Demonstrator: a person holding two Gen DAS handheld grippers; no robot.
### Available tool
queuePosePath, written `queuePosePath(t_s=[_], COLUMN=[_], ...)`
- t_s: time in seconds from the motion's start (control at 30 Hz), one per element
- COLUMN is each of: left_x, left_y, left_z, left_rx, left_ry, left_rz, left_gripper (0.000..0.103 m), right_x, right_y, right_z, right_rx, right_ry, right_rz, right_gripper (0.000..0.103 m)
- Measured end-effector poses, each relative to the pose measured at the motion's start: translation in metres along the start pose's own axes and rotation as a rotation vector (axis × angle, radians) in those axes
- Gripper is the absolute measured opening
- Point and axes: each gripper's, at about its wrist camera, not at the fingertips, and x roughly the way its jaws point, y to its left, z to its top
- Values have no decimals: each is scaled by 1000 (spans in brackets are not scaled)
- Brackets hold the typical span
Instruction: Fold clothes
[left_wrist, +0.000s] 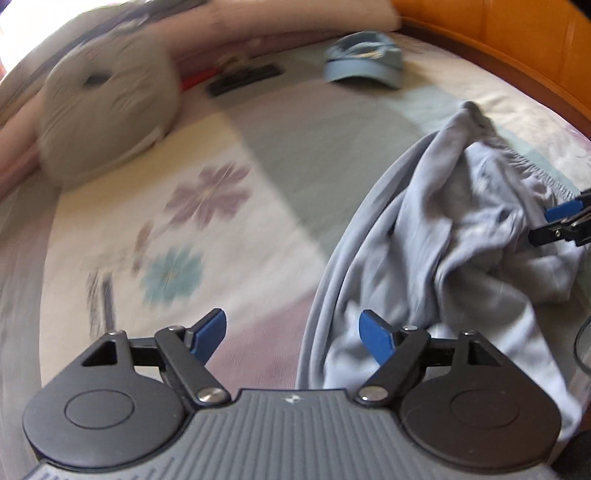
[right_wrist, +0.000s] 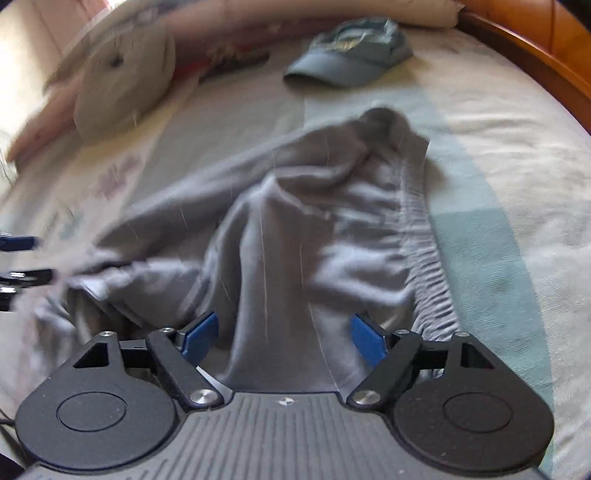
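A crumpled light grey garment with an elastic waistband lies bunched on the flowered bedspread. My left gripper is open, just above the bed at the garment's left edge, holding nothing. My right gripper is open with its blue pads either side of a raised fold of the grey cloth near the waistband; it also shows at the right edge of the left wrist view. The left gripper's fingertips show at the far left of the right wrist view.
A blue cap lies at the far side of the bed. A round grey cat-face cushion leans against pink pillows. A dark flat object lies beside it. An orange wooden bed frame runs along the right.
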Motion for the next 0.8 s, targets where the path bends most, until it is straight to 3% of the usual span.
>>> queuePosePath(t_s=[0.07, 0.13, 0.23, 0.43, 0.57, 0.8], left_x=[-5, -8, -15, -18, -17, -2], left_y=[7, 10, 10, -3, -21, -68], left_z=[-18, -34, -50, -50, -39, -25], left_rx=[-61, -128, -220, -311, -278, -77], left_ry=[11, 20, 14, -13, -20, -18], left_rz=[8, 12, 6, -77, -109, -92], left_gripper=[80, 80, 80, 81, 85, 87], right_x=[5, 9, 16, 24, 23, 23], right_y=[6, 13, 26, 42, 43, 43], right_z=[-3, -5, -8, -13, -15, -14], right_rx=[-32, -69, -134, -228, -220, -226], right_ry=[8, 31, 57, 92, 88, 91], right_rz=[-2, -9, -61, -134, -137, -145], right_gripper=[98, 103, 103, 103, 103, 103])
